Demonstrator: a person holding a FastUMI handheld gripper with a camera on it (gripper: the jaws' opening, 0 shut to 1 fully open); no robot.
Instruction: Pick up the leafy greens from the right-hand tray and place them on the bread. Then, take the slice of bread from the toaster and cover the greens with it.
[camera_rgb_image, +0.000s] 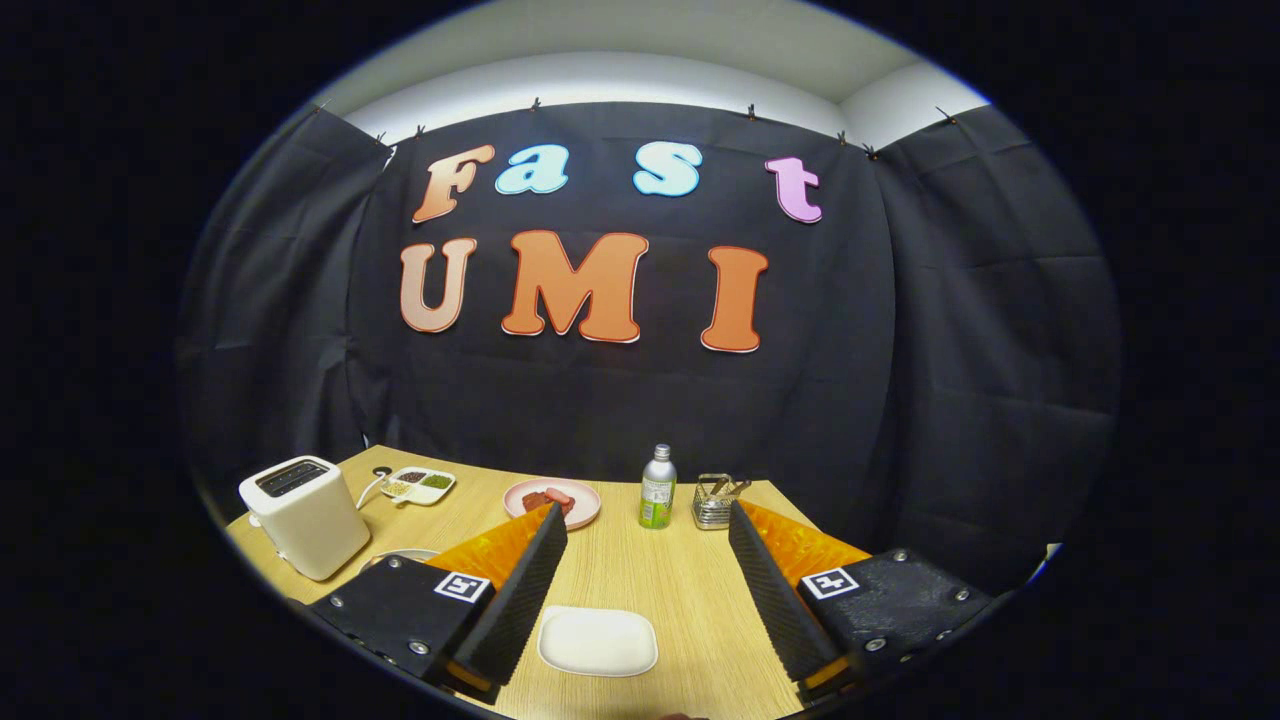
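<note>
Gripper view: gripper open; toaster beyond.

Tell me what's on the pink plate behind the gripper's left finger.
The pink plate holds reddish pieces, perhaps meat slices. The open gripper's left finger covers the plate's near edge, so anything there is hidden.

Nothing readable here, honestly. Green label on the bottle way too small to make out. Square black-and-white marker tags on the hand-held gripper, just patterns, no letters or numbers; fingers spread wide apart, holding nothing.
</note>
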